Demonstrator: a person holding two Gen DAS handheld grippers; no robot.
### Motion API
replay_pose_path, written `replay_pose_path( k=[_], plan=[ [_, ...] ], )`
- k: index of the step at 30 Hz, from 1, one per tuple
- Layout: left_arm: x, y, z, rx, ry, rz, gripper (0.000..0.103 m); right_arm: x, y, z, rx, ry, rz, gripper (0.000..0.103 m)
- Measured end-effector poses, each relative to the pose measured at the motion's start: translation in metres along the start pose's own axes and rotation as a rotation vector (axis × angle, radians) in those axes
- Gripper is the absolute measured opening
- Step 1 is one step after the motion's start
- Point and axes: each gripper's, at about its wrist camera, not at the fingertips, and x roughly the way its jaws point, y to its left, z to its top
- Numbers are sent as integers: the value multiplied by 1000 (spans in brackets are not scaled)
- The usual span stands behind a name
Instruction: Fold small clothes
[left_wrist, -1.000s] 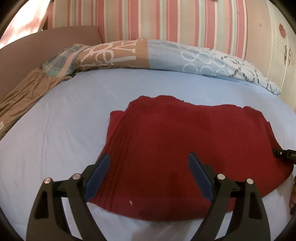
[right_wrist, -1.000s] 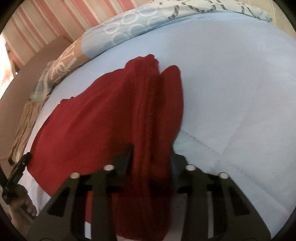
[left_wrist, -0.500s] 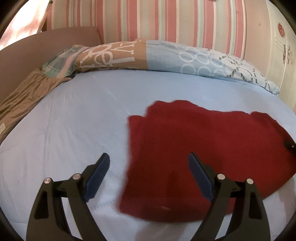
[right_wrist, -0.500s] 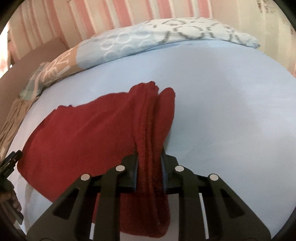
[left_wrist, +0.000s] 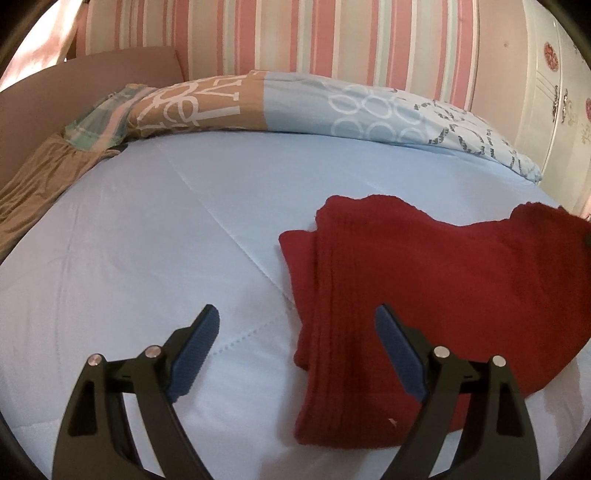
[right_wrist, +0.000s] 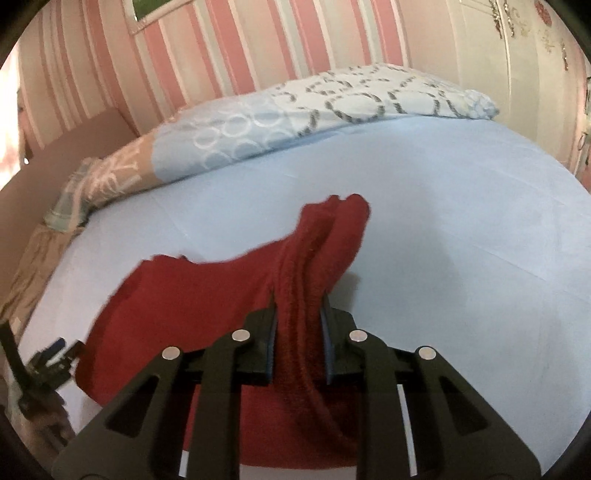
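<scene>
A dark red knitted garment (left_wrist: 424, 288) lies on the light blue bed sheet (left_wrist: 166, 240), folded, with its left edge layered. My left gripper (left_wrist: 297, 325) hovers wide open over that left edge, with nothing pressed between its blue pads. In the right wrist view my right gripper (right_wrist: 297, 314) is shut on a bunched fold of the red garment (right_wrist: 192, 295) and holds it lifted off the sheet, so the cloth slopes down to the left. The left gripper's fingertips (right_wrist: 55, 350) show small at the lower left of that view.
A patterned blue, white and tan duvet (left_wrist: 295, 107) is rolled along the far side of the bed. A brown cloth (left_wrist: 37, 184) lies at the far left by a brown headboard (left_wrist: 74, 85). A striped pink wall stands behind; a white wardrobe (left_wrist: 554, 92) is at the right.
My right gripper has closed tighter on the fold and risen with it. The garment has slid right in the left wrist view, leaving bare sheet under the left finger.
</scene>
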Motion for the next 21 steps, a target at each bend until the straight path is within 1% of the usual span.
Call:
replay_pose_path(
  k=[3, 7, 11, 17, 20, 21],
  plan=[
    [-1, 1, 2, 1, -2, 5, 87, -1, 16, 4, -7, -8, 15, 19],
    [-3, 6, 7, -5, -7, 8, 87, -2, 32, 7, 13, -14, 32, 19],
    [-7, 19, 11, -22, -12, 12, 87, -2, 57, 10, 11, -19, 67, 19],
    [-17, 48, 15, -55, -27, 31, 87, 12, 119, 15, -31, -4, 114, 19],
    [-21, 67, 17, -81, -34, 41, 87, 29, 158, 15, -53, 25, 136, 19],
    [-22, 75, 16, -92, -36, 47, 87, 39, 177, 12, -65, 45, 142, 19]
  ],
)
